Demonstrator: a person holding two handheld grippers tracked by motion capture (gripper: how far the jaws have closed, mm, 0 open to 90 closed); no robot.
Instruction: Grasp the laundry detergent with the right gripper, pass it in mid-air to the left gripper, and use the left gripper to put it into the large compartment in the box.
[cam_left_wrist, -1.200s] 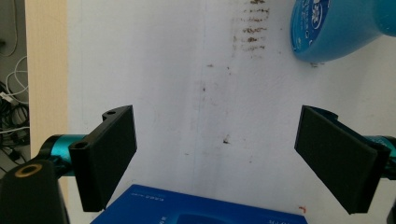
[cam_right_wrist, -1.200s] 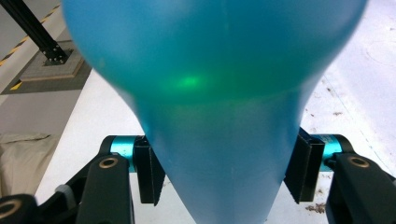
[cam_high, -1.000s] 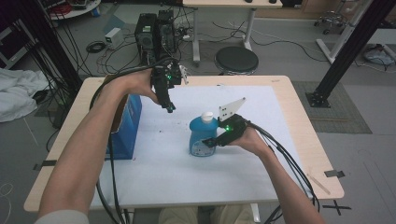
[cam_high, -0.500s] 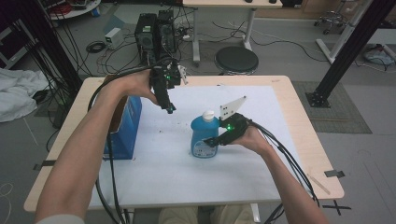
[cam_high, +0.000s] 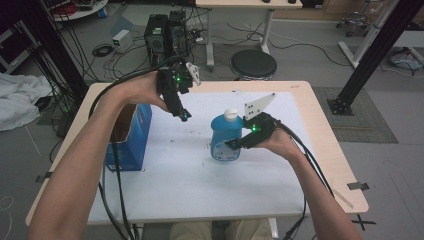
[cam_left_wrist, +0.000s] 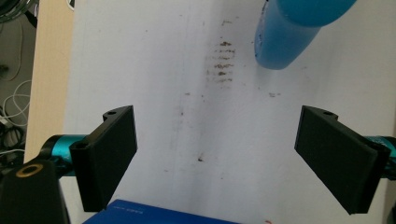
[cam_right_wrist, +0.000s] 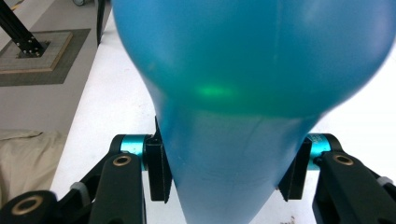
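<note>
My right gripper (cam_high: 235, 144) is clamped on the blue bottle (cam_high: 225, 139), which fills the space between its jaws over the white mat (cam_high: 200, 185). My left gripper (cam_high: 183, 116) hangs with jaws wide, nothing between them, the bottle off ahead of it and the blue box (cam_high: 131, 142) just below.

A lab; computer towers (cam_high: 167, 32), floor cables (cam_high: 102, 50), black frame struts (cam_high: 377, 47).
</note>
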